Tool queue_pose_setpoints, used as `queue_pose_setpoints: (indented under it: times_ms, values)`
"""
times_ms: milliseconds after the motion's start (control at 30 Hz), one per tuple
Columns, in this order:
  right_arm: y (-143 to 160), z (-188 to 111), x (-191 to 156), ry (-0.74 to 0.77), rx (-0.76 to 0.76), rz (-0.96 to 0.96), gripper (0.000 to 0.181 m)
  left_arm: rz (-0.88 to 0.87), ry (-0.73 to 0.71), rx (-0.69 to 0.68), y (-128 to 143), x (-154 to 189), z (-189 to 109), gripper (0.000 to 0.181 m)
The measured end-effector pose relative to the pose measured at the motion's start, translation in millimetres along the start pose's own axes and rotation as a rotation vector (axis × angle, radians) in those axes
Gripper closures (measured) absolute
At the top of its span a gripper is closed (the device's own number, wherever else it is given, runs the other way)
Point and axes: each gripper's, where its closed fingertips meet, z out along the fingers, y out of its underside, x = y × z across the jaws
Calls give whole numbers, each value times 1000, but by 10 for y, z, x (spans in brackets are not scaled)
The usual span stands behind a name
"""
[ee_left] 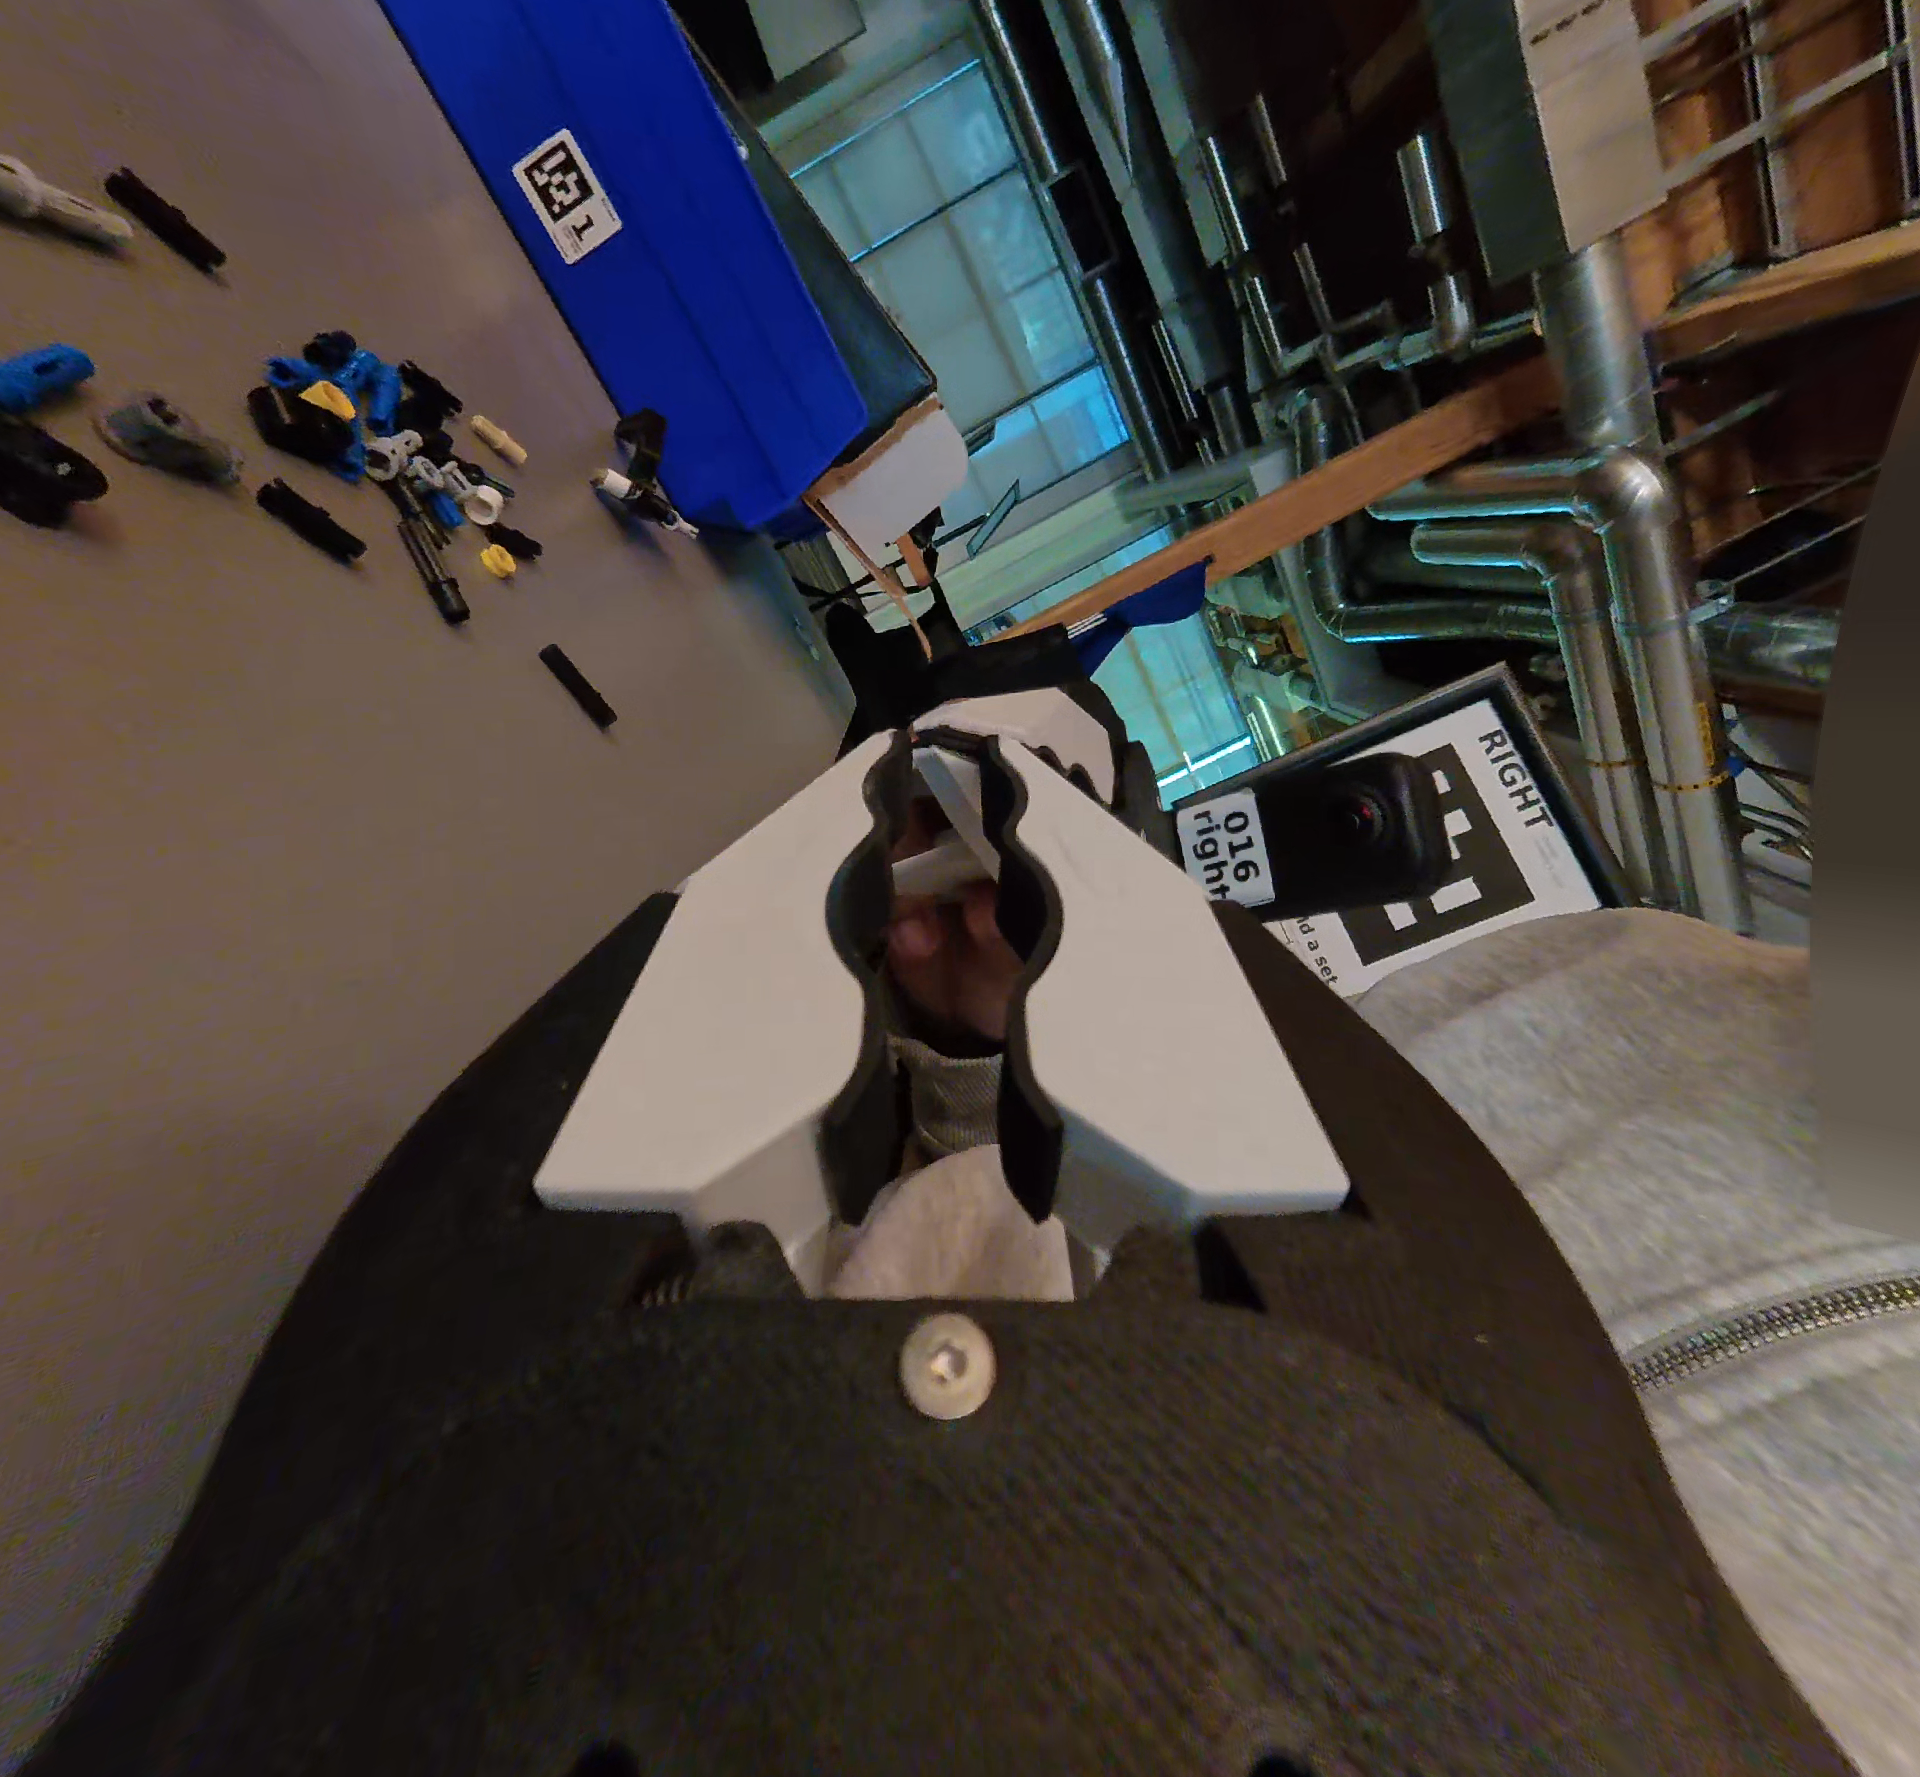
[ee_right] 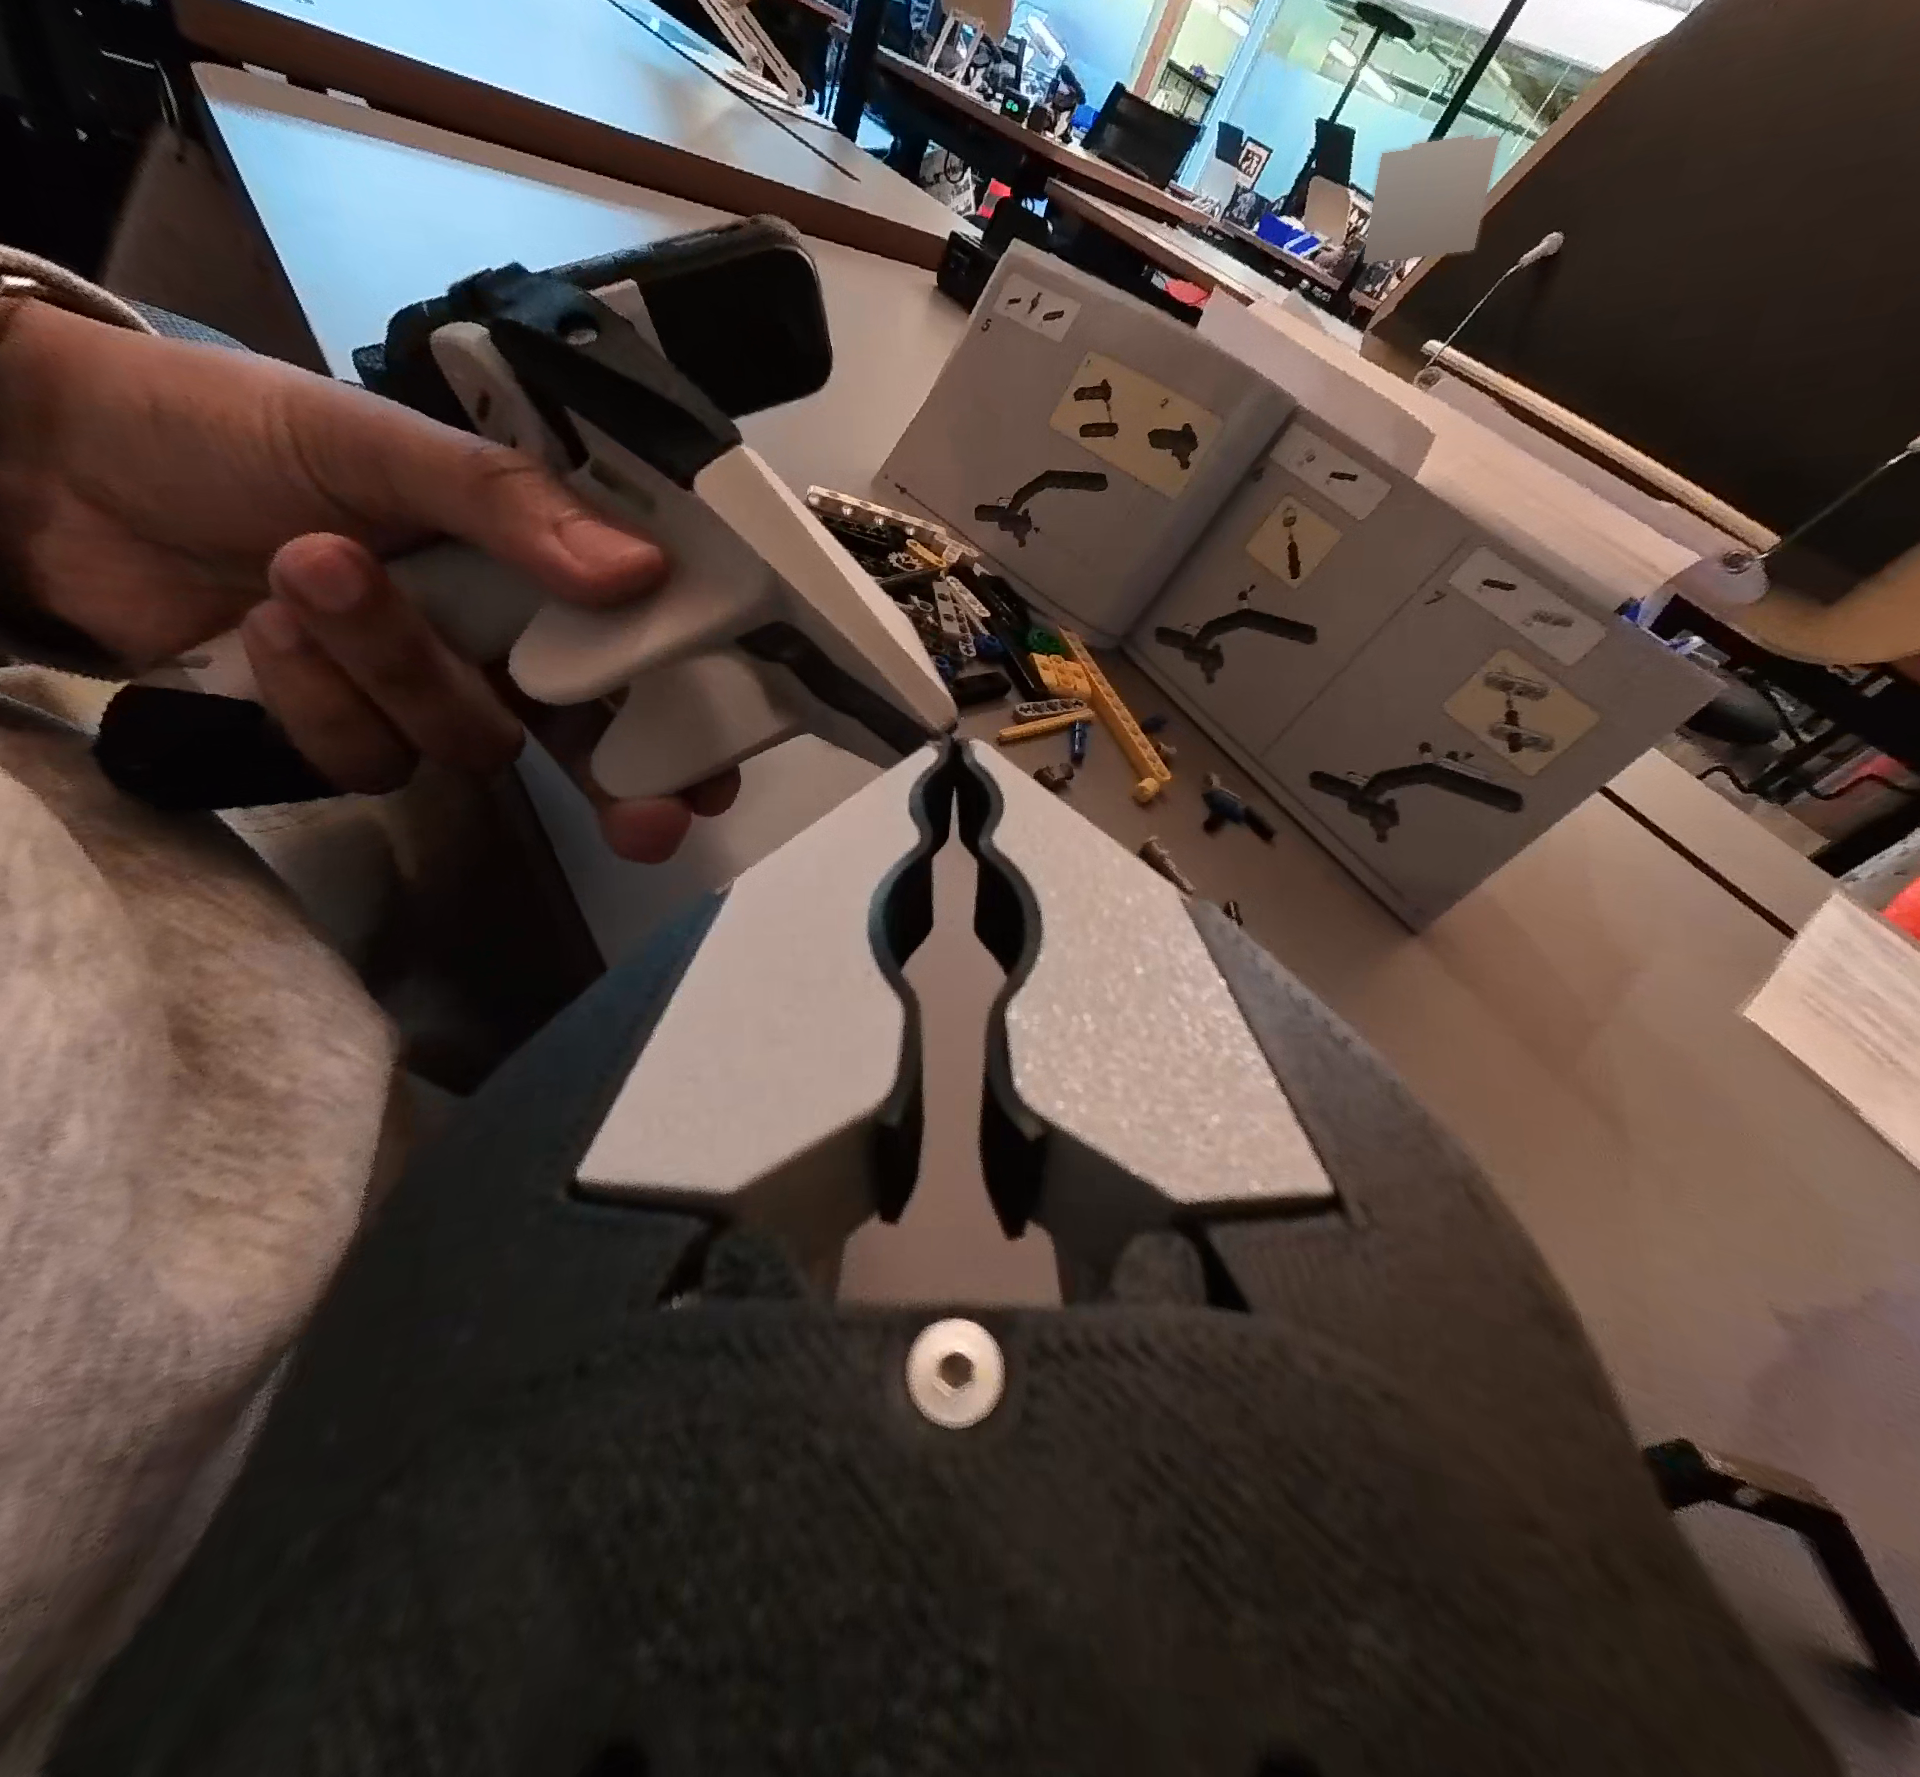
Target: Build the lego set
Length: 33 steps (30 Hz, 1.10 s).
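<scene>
My left gripper is lifted off the grey table. Its jaws stand a narrow gap apart, and I cannot tell whether a small piece sits at the tips. My right gripper is shut with its tips touching, and nothing shows between them. The left gripper's tip meets the right gripper's tips almost point to point. Loose lego pieces, black, yellow and blue, lie on the table beyond. Another scatter of lego pieces shows in the left wrist view. An open instruction booklet stands upright behind the pieces.
A blue bin with a marker tag stands past the pieces. The right gripper's camera shows close by. A hand in a grey sleeve holds the left gripper. A white box sits at the table's right.
</scene>
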Motion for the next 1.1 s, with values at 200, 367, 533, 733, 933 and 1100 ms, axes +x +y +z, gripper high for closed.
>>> queue_pose_setpoints:
  times_ms: [200,367,533,733,933,1100]
  values:
    - [-5,-47,8,1,21,15,181,4,-1,1,7,1,19,171]
    - [-41,-19,33,2,56,58,181,60,-20,-2,-18,36,8,172]
    - [-8,-36,179,68,43,62,181,121,-9,53,-206,173,-104,171]
    - [2,-69,300,121,24,69,181,342,-273,297,-1273,151,-1095,156]
    - [-46,32,316,106,38,85,181,639,-989,434,-3172,-601,-3237,153]
    - [-137,138,323,101,40,71,181,621,-1338,124,-4017,-1607,-3985,150]
